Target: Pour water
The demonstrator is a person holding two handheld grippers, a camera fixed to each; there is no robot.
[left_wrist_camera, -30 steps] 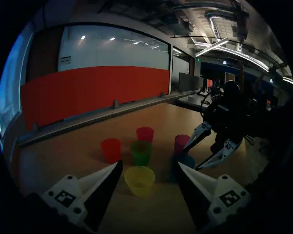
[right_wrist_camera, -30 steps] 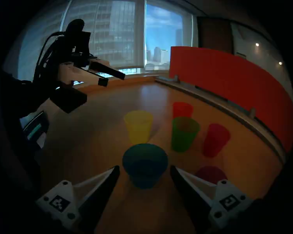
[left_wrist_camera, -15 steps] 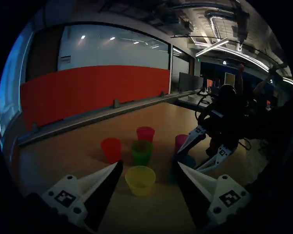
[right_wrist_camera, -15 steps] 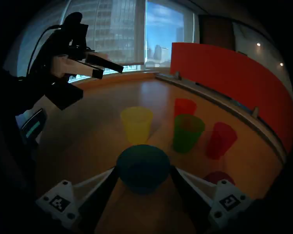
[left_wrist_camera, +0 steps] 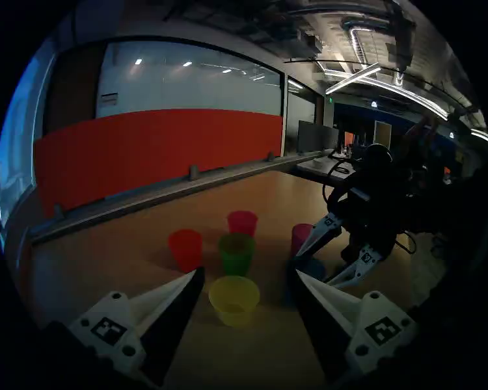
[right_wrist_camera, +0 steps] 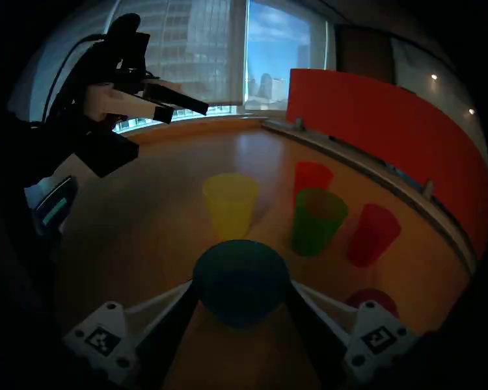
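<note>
Right gripper: fingers spread wide, unclenched; the blue cup stands between them near the tips, its sides close beside both. Left gripper: fingers released; the yellow cup stands just beyond the tips.

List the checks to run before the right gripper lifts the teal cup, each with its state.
1. The dark teal plastic cup sits between the fingers of the right gripper: ok.
2. Jaws closed on that cup: not ok, they stand wide.
3. Water in the teal cup: cannot tell, its inside is dark.
4. Yellow plastic cup upright, mouth up: ok.
5. Green plastic cup stands apart from the yellow cup: ok.
6. Left gripper open, holding nothing: ok.
</note>
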